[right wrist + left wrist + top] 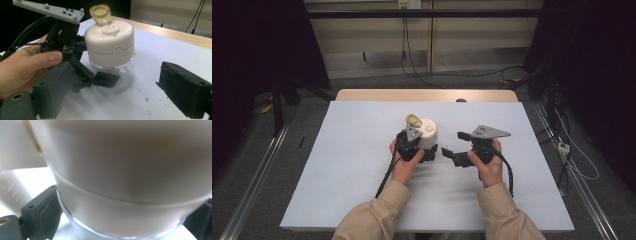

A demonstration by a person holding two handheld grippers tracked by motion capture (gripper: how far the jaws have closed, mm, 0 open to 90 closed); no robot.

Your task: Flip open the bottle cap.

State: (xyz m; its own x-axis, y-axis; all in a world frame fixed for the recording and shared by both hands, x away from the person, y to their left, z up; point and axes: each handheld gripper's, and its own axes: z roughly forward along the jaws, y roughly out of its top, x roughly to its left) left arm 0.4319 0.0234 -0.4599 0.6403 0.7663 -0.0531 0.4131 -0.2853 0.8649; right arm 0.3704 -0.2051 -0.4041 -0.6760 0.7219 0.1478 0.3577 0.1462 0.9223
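A clear glass jar [428,132] with a white shaker lid [110,42] stands on the white sheet near the table's middle. Its yellow flip cap [100,13] is hinged open, showing the sprinkle holes. My left gripper [418,150] is shut on the jar's glass base, a black jaw at each side of the jar [130,182] in the left gripper view. One of its fingers [106,79] presses the glass. My right gripper [452,143] stands open just right of the jar, apart from it. Nothing lies between the right gripper's [117,97] own jaws.
The white sheet [362,165] covers most of the wooden table [427,95], whose far edge shows bare. Small dark specks lie on the sheet near the jar. Metal rails and cables run on the floor on both sides.
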